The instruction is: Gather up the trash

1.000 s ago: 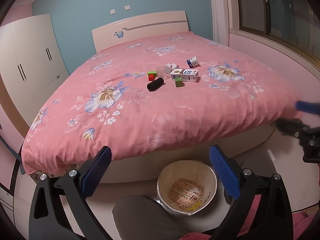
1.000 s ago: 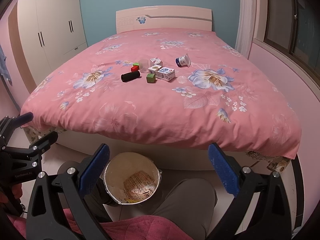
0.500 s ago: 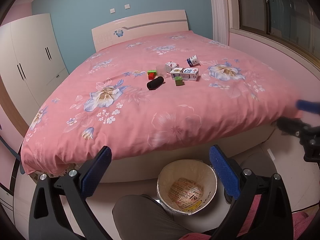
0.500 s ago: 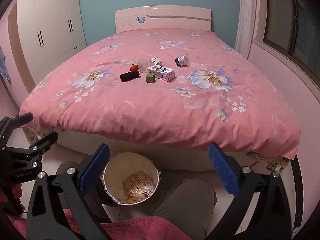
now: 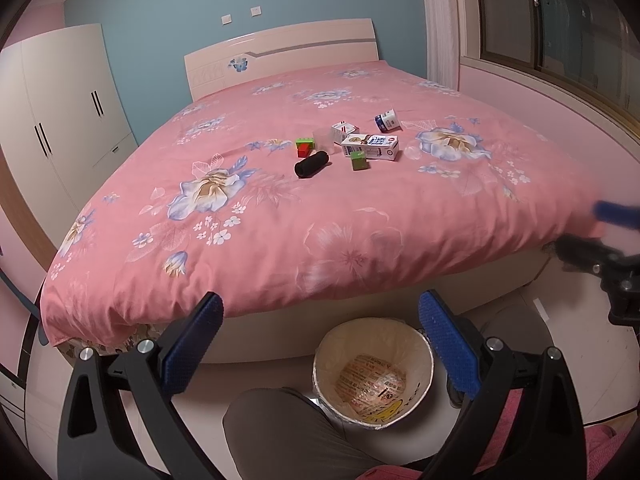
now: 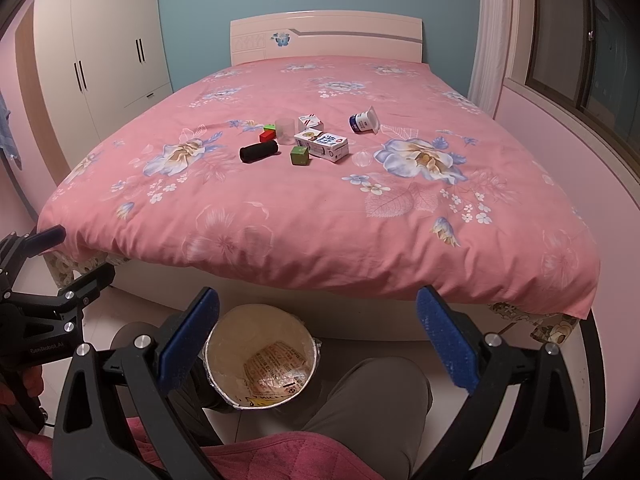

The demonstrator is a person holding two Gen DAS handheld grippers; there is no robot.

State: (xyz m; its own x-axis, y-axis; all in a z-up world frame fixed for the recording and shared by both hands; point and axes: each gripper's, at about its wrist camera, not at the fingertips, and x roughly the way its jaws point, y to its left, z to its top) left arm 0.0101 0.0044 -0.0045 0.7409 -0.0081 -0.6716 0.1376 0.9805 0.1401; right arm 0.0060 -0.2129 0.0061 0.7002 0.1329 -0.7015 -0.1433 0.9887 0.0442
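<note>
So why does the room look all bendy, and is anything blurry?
Left wrist view: the fisheye lens curves the window ledge, and the right gripper at the edge is smeared. Right wrist view: the wardrobe bows, but the bed is sharp.

Two cartons [image 6: 321, 145]; three blocks [image 6: 299, 155]

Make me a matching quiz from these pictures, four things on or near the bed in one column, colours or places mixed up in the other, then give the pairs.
1. roller
2. cube
3. yogurt cup
4. bin

A. green
B. on the floor at the foot of the bed
C. black
D. lying on its side, farthest right of the group

Pairs: 1-C, 2-A, 3-D, 4-B
</note>
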